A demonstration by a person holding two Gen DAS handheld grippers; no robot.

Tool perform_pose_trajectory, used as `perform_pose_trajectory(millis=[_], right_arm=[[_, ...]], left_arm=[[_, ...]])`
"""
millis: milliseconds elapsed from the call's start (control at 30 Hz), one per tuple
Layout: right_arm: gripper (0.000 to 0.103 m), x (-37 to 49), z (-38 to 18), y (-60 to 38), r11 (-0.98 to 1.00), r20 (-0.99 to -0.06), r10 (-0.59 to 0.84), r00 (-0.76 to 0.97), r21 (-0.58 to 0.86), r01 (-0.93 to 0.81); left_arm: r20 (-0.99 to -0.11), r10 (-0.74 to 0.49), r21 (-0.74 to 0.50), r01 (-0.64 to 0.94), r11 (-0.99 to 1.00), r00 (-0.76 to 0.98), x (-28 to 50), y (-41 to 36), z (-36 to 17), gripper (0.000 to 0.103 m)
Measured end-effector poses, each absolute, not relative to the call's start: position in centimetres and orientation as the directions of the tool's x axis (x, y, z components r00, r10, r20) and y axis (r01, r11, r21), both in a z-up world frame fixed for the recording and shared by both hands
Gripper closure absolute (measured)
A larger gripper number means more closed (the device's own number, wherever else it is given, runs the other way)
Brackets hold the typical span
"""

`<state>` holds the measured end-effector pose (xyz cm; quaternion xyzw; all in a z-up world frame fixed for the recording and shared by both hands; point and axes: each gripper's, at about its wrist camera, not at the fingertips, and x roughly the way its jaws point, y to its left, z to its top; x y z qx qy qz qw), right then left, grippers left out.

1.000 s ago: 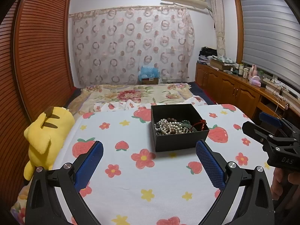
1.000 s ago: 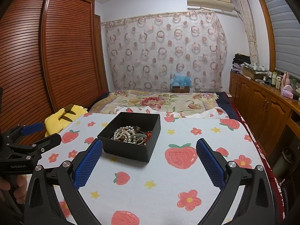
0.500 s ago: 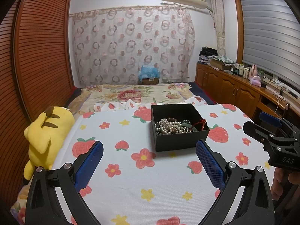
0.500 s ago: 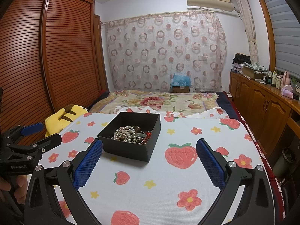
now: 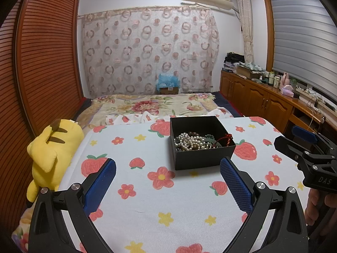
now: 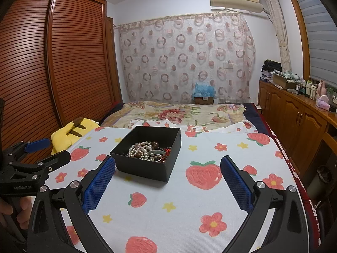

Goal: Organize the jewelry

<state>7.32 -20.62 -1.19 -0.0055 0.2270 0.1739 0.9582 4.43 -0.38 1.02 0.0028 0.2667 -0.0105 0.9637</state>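
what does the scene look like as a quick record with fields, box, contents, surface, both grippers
box: black open box, upright on the cloth, no lid in view
contents: tangled jewelry, pearl strands, brown beads, a red cord
surface: white cloth printed with strawberries and flowers
left gripper: jaws wide apart, empty, short of the box
right gripper: jaws wide apart, empty, box ahead toward its left side
nearby: yellow plush toy at the cloth's left edge
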Motion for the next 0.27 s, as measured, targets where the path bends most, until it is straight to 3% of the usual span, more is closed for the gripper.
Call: perform_pose_trajectory(millis=[267], right_arm=[[0.002, 7.30, -1.19, -20.64, 0.940, -0.437, 0.330, 0.837, 0.069, -0.335]], left_arm=[[-0.512, -0.016, -0.001, 0.018, 1.000, 0.859, 4.39, -0.33, 0.95, 0.008]])
